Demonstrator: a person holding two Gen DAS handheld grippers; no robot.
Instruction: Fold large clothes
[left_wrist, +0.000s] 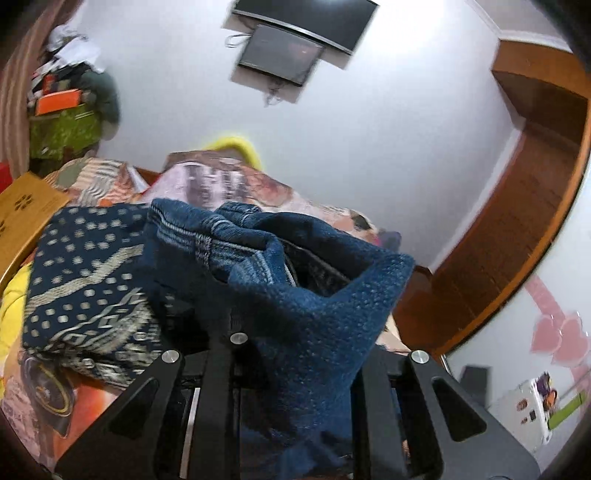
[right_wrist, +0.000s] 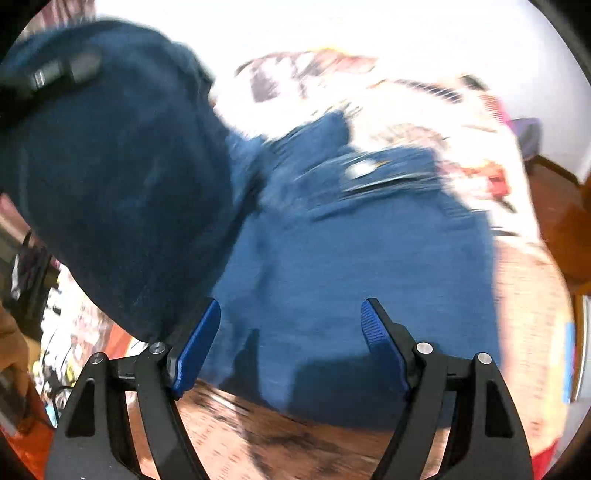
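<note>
A large blue fleece garment (left_wrist: 306, 317) is draped over my left gripper (left_wrist: 295, 354), which is shut on its fabric and holds it up; the fingertips are hidden by the cloth. In the right wrist view the same blue garment (right_wrist: 369, 258) lies spread on the bed, with a darker lifted part (right_wrist: 118, 177) hanging at the left. My right gripper (right_wrist: 290, 332) is open just above the spread cloth, its blue pads (right_wrist: 199, 339) wide apart and holding nothing. The view is blurred.
A folded navy patterned cloth (left_wrist: 88, 288) lies left of the garment on a printed bedsheet (left_wrist: 229, 181). A cardboard box (left_wrist: 26, 210) and yellow fabric (left_wrist: 11, 317) sit at the left. A wooden wardrobe (left_wrist: 517, 206) stands to the right. Monitors (left_wrist: 291, 51) hang on the wall.
</note>
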